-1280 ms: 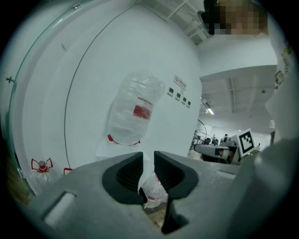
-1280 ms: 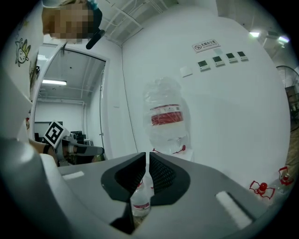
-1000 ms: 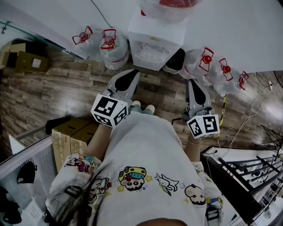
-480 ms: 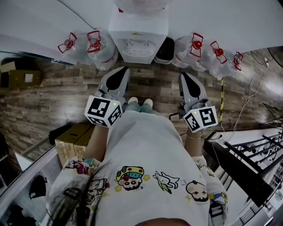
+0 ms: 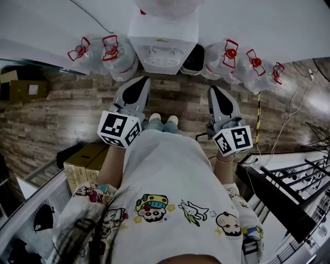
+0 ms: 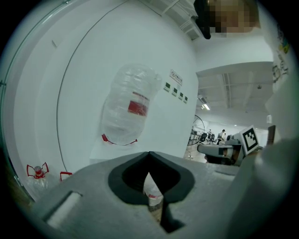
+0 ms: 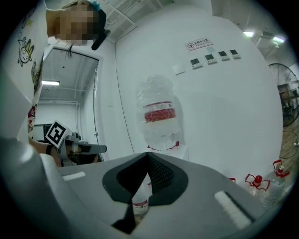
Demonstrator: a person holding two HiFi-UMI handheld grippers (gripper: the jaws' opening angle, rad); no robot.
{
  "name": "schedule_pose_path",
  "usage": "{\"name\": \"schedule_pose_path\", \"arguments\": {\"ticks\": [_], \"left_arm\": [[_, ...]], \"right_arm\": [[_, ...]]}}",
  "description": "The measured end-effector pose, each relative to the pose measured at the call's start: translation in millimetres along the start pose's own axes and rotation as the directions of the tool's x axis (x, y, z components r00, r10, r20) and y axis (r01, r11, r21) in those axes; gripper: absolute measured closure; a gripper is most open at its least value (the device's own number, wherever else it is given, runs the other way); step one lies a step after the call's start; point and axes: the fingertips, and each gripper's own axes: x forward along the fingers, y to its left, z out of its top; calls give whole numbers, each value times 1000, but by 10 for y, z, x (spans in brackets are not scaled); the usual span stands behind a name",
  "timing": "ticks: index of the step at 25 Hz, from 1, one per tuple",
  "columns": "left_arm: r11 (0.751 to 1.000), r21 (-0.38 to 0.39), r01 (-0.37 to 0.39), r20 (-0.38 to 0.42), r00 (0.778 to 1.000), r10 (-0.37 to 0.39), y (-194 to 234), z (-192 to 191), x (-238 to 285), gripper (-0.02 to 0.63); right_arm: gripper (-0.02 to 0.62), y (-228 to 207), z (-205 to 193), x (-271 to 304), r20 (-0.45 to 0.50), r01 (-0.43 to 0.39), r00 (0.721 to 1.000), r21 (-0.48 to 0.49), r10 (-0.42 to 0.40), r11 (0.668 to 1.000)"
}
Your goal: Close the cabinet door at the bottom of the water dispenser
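Observation:
The white water dispenser (image 5: pixel 162 44) stands against the wall straight ahead, with a clear bottle (image 5: pixel 165 6) upside down on top. Seen from above, its lower front and cabinet door are hidden. My left gripper (image 5: pixel 140 81) and right gripper (image 5: pixel 212 90) are held level side by side, both pointing at the dispenser and well short of it. Each is shut with nothing between its jaws. In the left gripper view the bottle (image 6: pixel 128 109) rises above the closed left gripper (image 6: pixel 149 155). The right gripper view shows the same bottle (image 7: pixel 159 114) over the closed right gripper (image 7: pixel 147 156).
Water jugs with red caps crowd the floor left (image 5: pixel 105 51) and right (image 5: pixel 242 62) of the dispenser. A dark bin-like object (image 5: pixel 195 59) sits against its right side. A cardboard box (image 5: pixel 85 160) lies at my left, a black rack (image 5: pixel 289 196) and cables (image 5: pixel 273 139) at my right.
The head view has swung, so the dispenser now sits centred between the two grippers instead of off to the right. Both grippers keep about the same place in front of the person.

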Motion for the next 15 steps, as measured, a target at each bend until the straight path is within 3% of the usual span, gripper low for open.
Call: {"name": "schedule_pose_path", "arguments": {"ticks": [15], "left_arm": [[1000,13,1,9,1000,-1,72,65,27,607]], "right_arm": [[586,-27,-4,91,-3,-8,1000,7,8,1000]]}}
